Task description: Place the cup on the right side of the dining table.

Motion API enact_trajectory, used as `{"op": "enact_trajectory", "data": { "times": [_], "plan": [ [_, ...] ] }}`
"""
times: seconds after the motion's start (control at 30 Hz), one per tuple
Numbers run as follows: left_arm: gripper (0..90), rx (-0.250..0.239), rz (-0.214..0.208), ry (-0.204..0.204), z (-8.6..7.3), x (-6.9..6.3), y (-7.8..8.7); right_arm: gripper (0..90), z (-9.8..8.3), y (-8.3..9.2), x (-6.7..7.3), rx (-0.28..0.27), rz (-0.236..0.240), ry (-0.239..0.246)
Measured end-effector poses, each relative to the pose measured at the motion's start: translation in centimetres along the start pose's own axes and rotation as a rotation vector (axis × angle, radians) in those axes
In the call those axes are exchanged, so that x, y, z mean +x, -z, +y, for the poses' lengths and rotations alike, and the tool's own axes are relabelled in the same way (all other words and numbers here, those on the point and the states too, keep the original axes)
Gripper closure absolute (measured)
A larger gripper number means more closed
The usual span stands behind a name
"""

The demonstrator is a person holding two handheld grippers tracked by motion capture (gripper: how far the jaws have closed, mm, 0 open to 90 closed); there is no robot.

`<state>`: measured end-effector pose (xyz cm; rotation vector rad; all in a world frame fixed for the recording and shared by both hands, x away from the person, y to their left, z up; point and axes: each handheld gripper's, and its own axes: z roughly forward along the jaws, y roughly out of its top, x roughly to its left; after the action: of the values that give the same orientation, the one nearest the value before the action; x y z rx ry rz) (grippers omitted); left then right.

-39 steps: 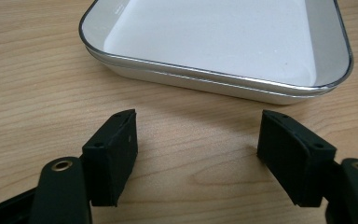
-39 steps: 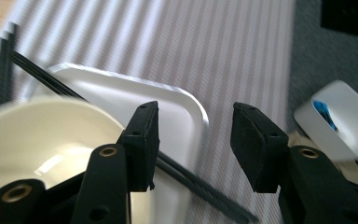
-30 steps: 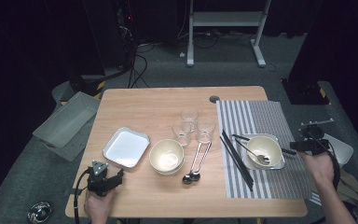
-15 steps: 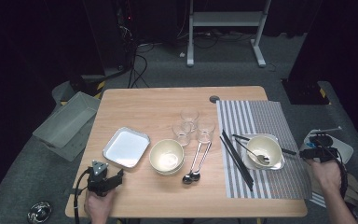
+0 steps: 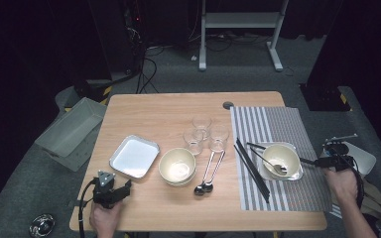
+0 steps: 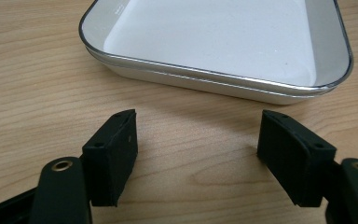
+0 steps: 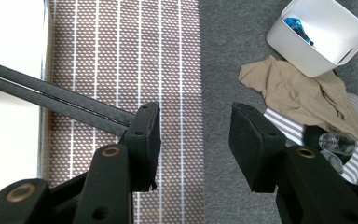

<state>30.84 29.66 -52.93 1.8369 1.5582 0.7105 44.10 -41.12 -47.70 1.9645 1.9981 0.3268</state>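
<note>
I keep the right gripper at the right edge of the table, over the grey striped placemat; its jaws stand about half open and hold nothing. A pair of black chopsticks lies across the cream ceramic bowl on the small square tray, and their right ends pass just beside my left jaw, so I judge they are what I reach for. The left gripper rests wide open and empty near the left front corner, just before the white rectangular metal tray, probably waiting.
</note>
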Motion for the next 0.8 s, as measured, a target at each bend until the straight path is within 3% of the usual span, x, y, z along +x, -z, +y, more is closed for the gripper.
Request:
{"op": "enact_trajectory", "data": {
  "times": [0.27,0.53,0.8],
  "plan": [
    [29.0,0.000,0.000,0.000,0.0,0.0,0.0,53.1,0.4,-0.1,0.4,-0.005,0.003,0.001],
    [29.0,0.000,0.000,0.000,0.0,0.0,0.0,53.1,-0.6,1.6,0.2,-0.052,0.009,0.012],
    [29.0,0.001,-0.001,0.002,0.0,0.0,0.0,52.6,1.5,3.1,2.7,-0.107,0.037,0.076]
  ]
}}
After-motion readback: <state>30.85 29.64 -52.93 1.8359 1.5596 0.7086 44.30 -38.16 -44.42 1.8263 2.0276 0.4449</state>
